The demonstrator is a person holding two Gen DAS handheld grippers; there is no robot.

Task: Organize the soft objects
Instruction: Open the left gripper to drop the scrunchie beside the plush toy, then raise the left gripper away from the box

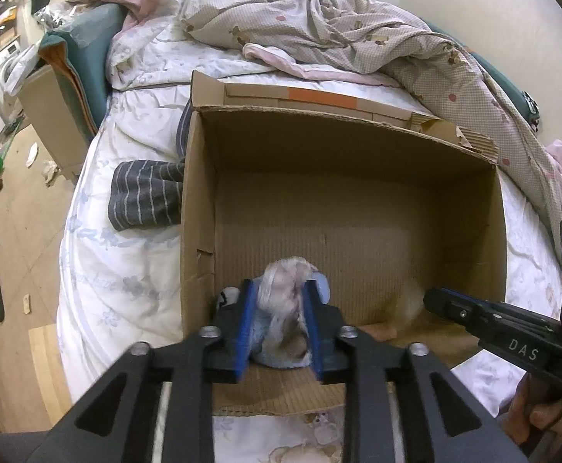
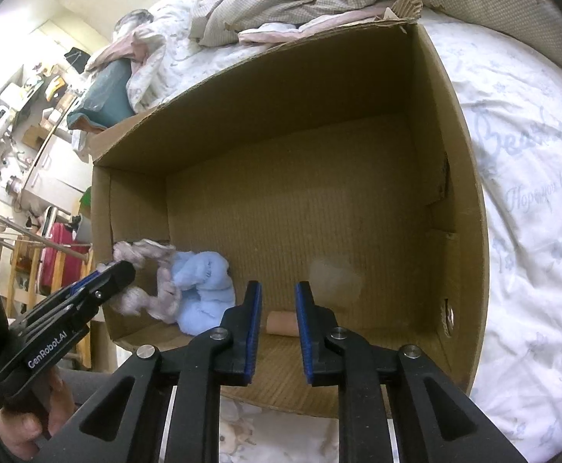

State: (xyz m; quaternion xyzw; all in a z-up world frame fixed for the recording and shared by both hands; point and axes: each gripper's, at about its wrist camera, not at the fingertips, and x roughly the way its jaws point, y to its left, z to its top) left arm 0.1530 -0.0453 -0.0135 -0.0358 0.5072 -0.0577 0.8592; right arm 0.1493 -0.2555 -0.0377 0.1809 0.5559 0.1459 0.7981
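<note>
the left gripper [image 1: 279,324], jaws narrow around the soft bundle [image 1: 288,308] low inside the cardboard box [image 1: 342,142], should release fully before lifting, while the right gripper [image 2: 278,332] hangs beside it, jaws narrow and empty.

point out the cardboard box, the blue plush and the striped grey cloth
cardboard box [image 1: 342,142], left wrist view, inside of far wall
blue plush [image 2: 207,293], right wrist view, middle of its fluffy body
striped grey cloth [image 1: 146,195], left wrist view, centre of the folded bundle
</note>
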